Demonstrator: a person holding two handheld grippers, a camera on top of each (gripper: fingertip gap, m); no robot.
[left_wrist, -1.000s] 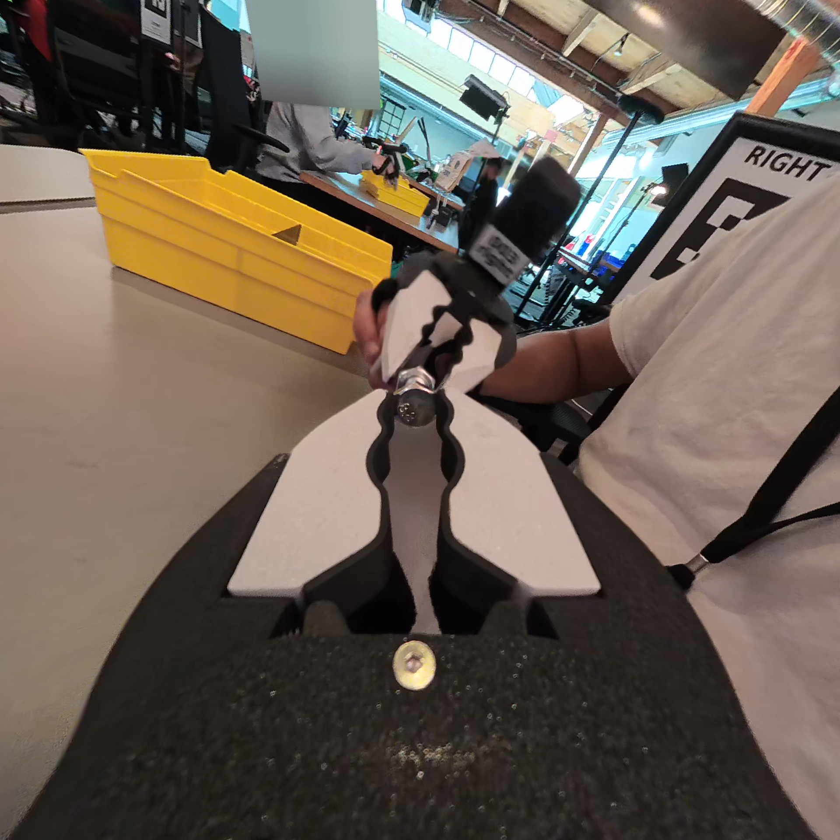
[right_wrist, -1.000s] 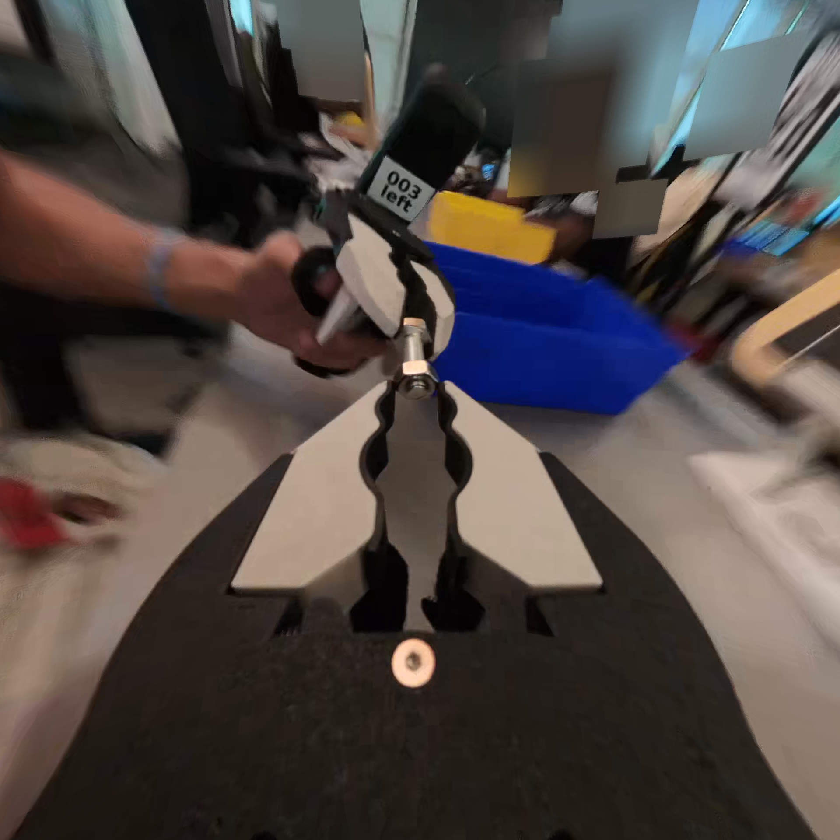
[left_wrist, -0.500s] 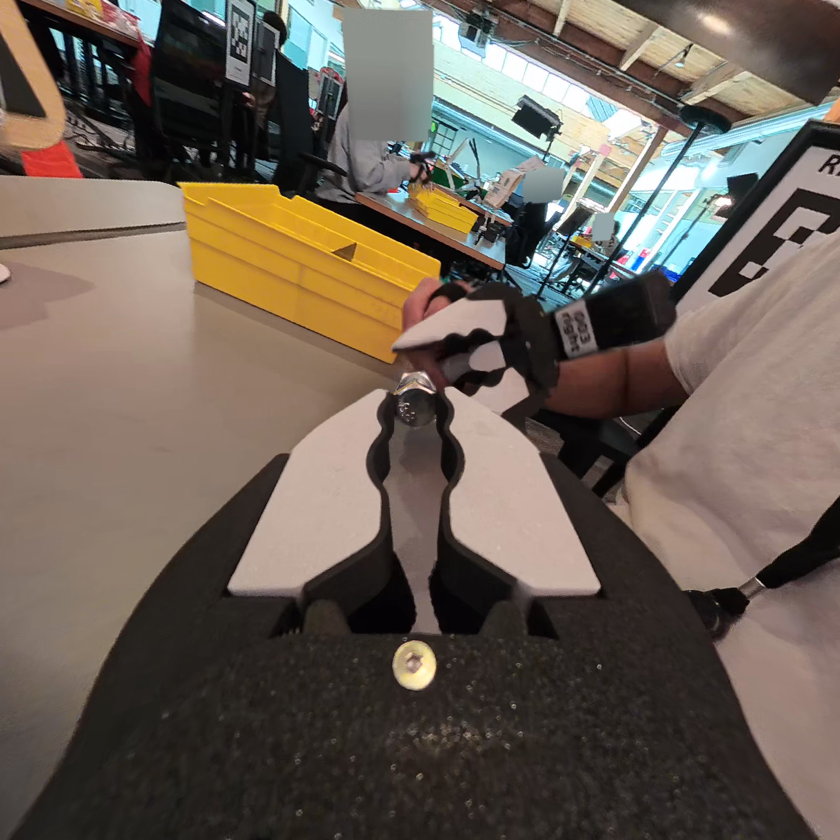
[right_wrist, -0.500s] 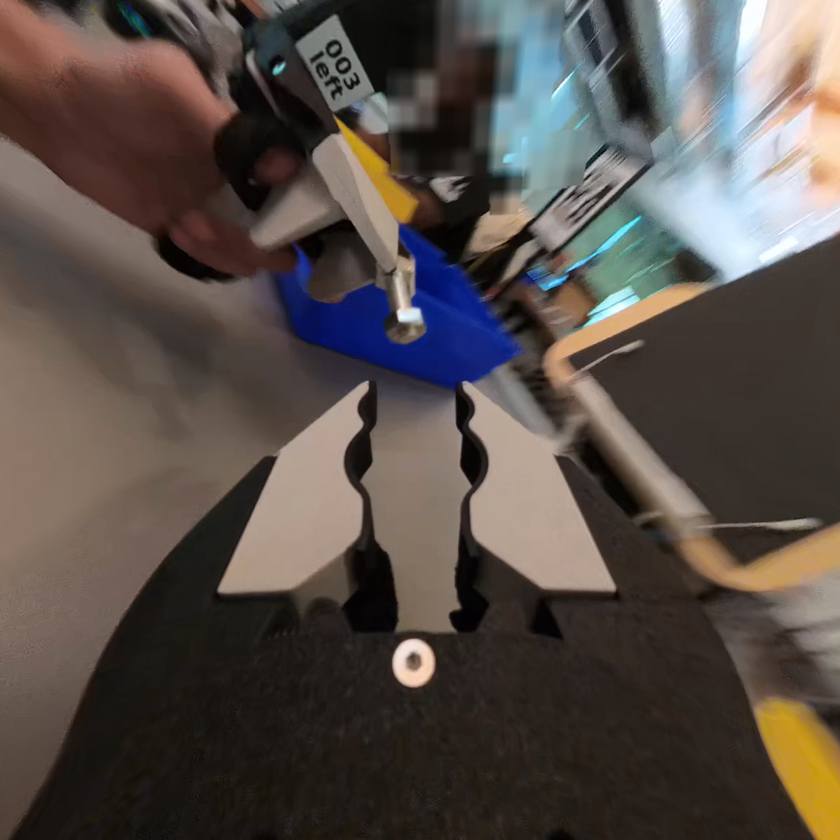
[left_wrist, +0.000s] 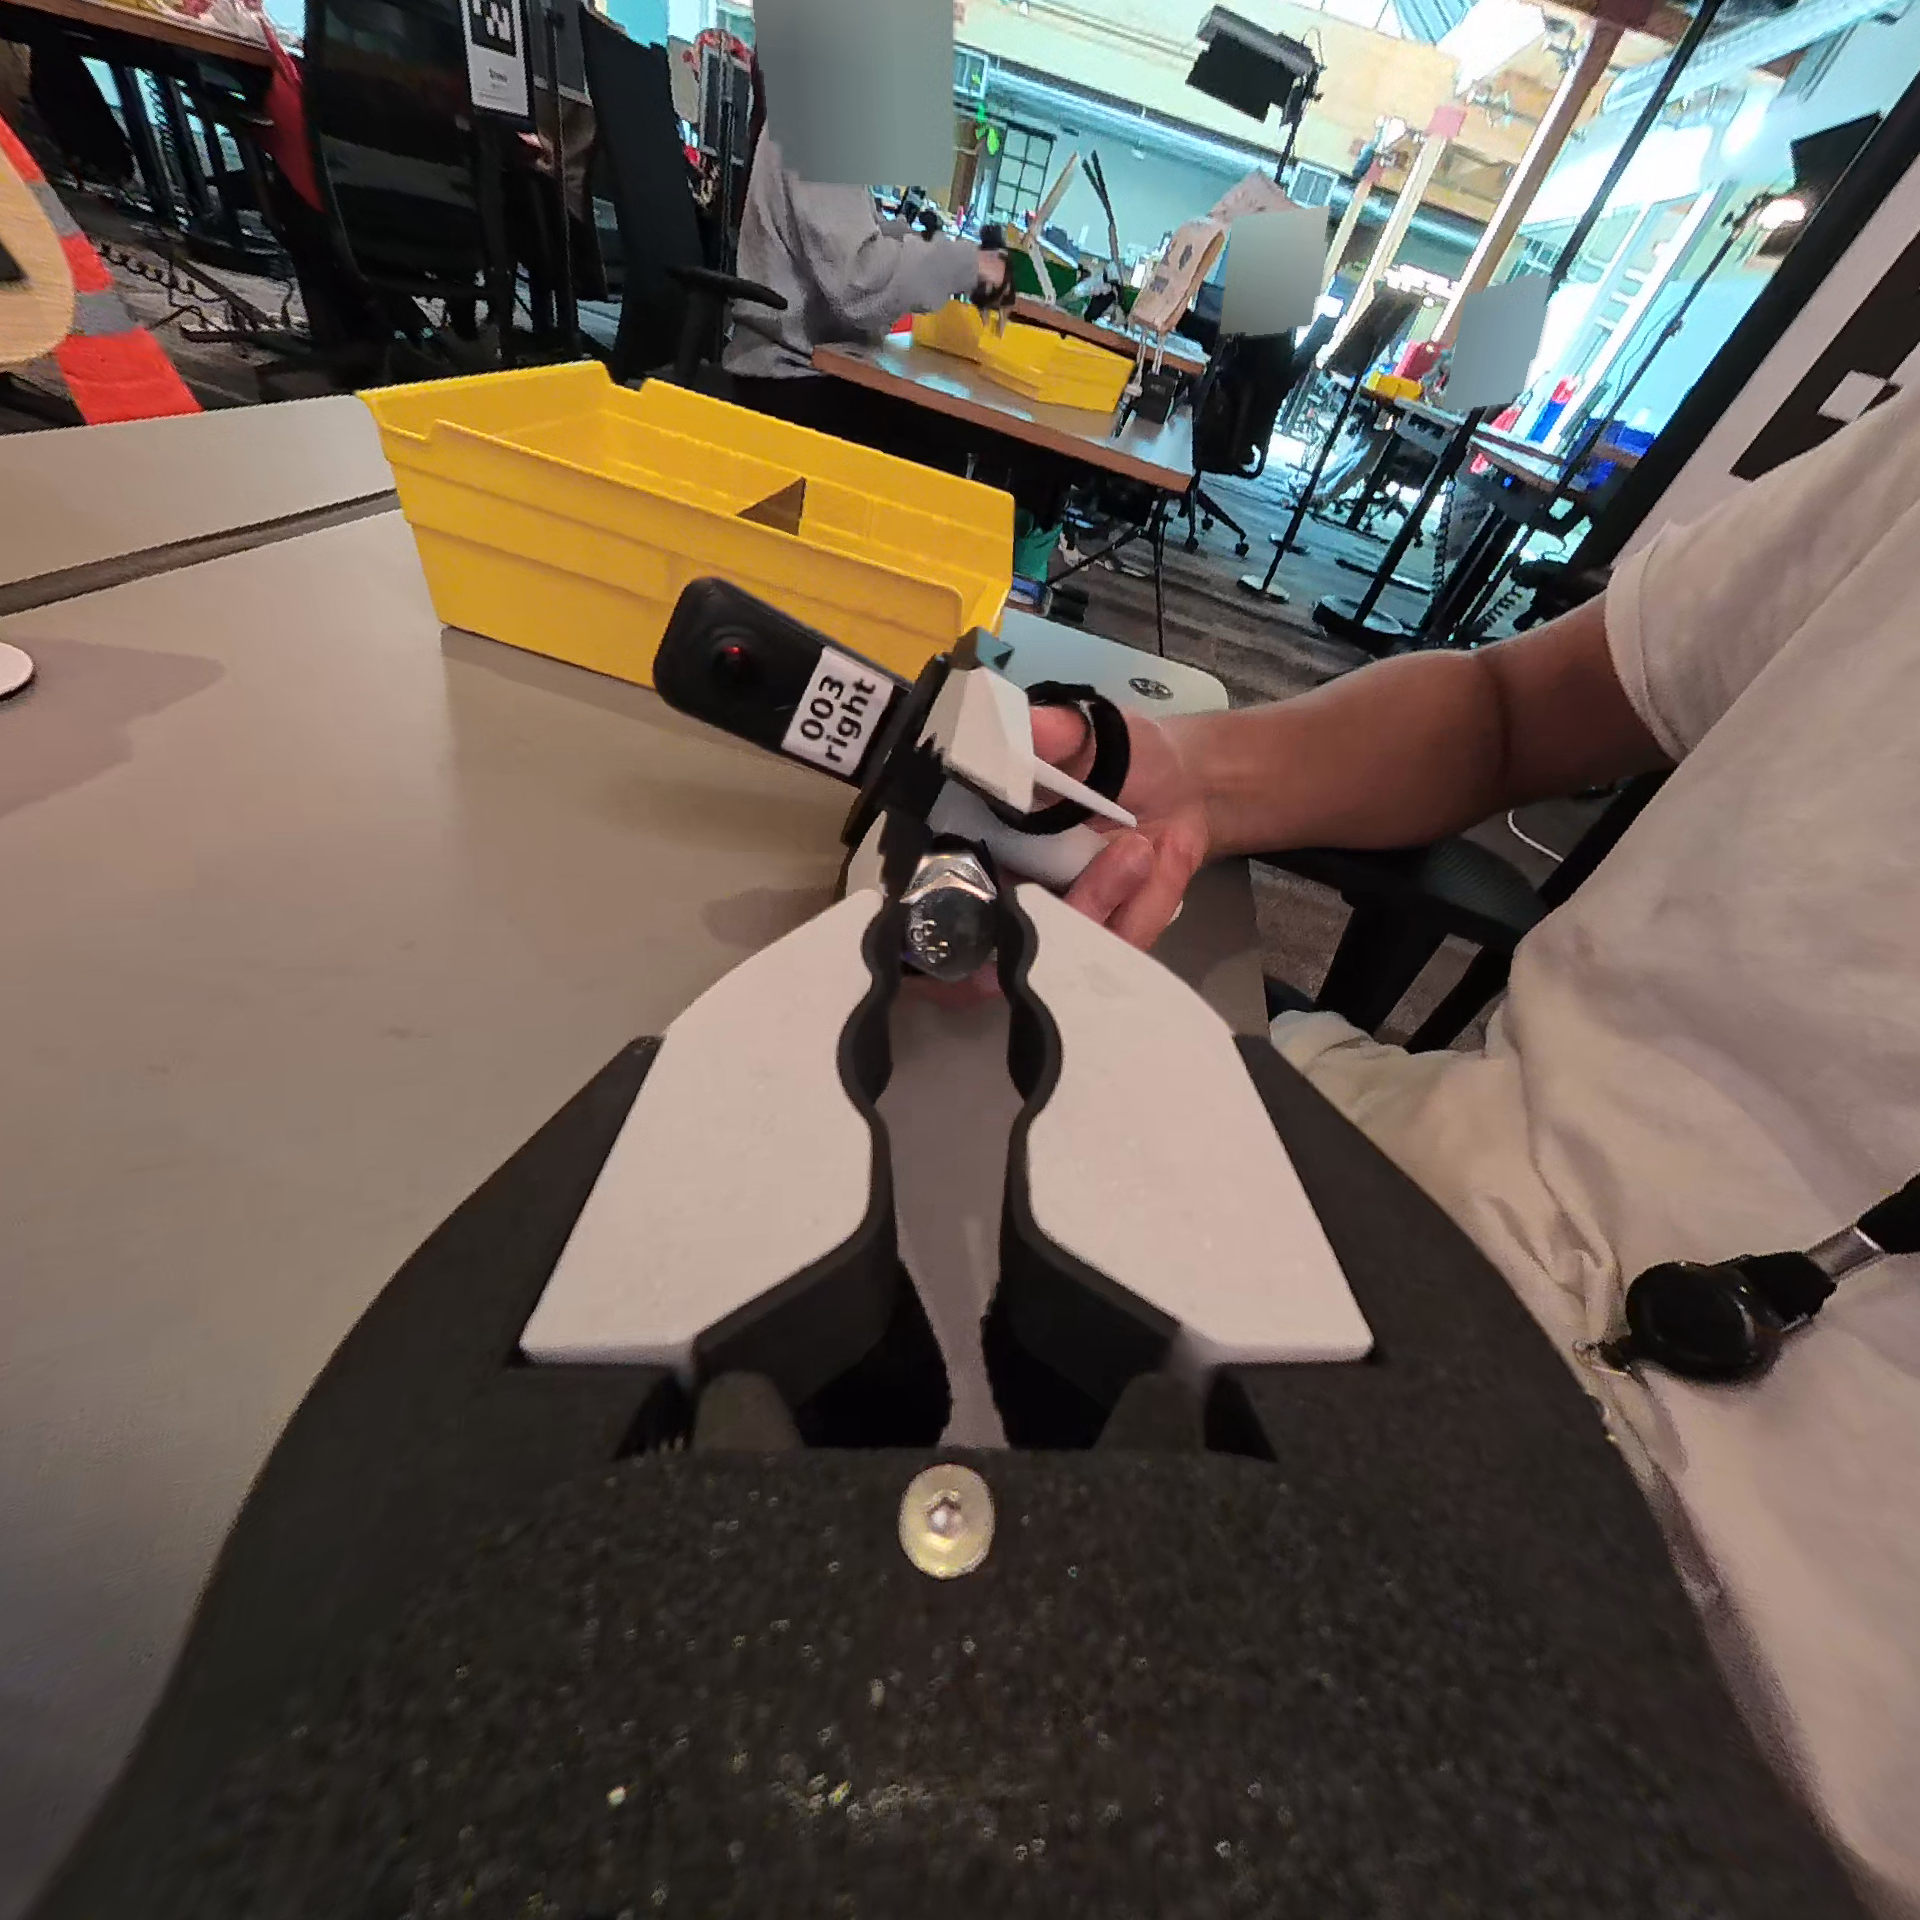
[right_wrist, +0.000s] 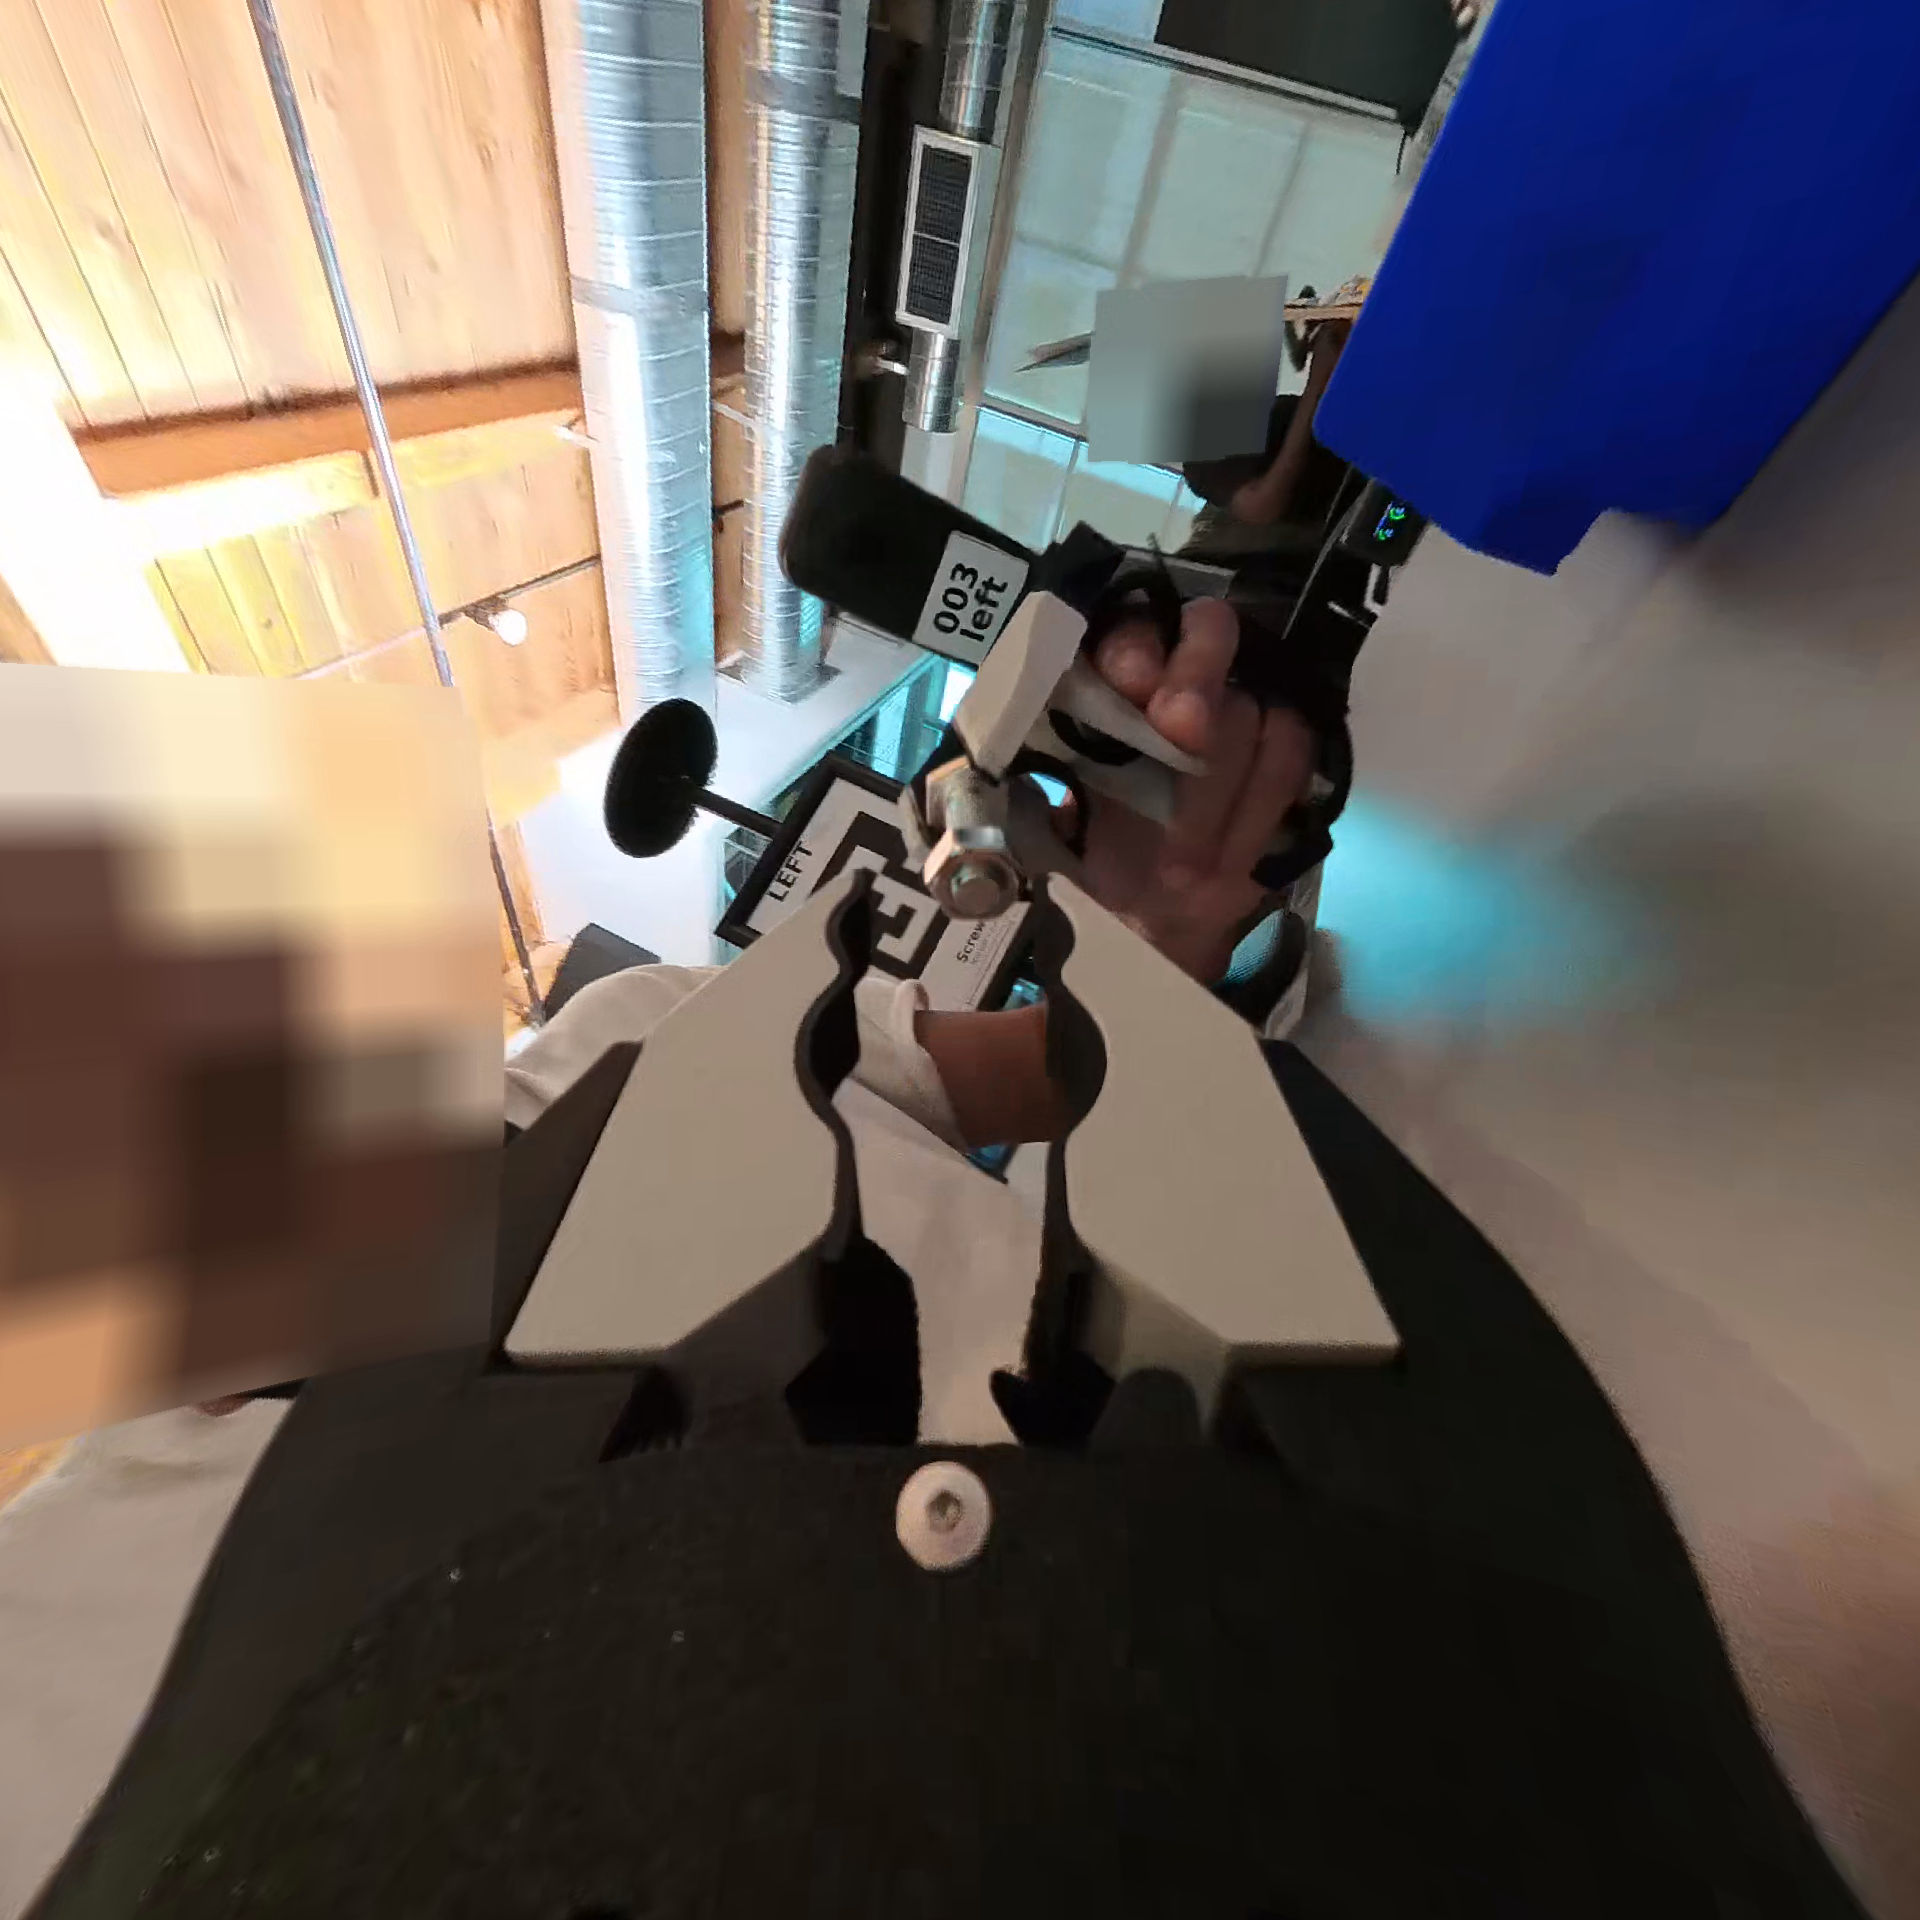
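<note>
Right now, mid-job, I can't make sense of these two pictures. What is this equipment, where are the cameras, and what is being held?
No robot arm here: a person holds a hand-operated two-finger gripper in each hand, each with a camera looking along its fingers. In the left wrist view, the left gripper clamps the head of a silver bolt over a grey table with a yellow bin. The right wrist view is rolled over, showing ceiling and a blue bin. The right gripper stands open, with the nut on the bolt's far end just at its fingertips.
</note>
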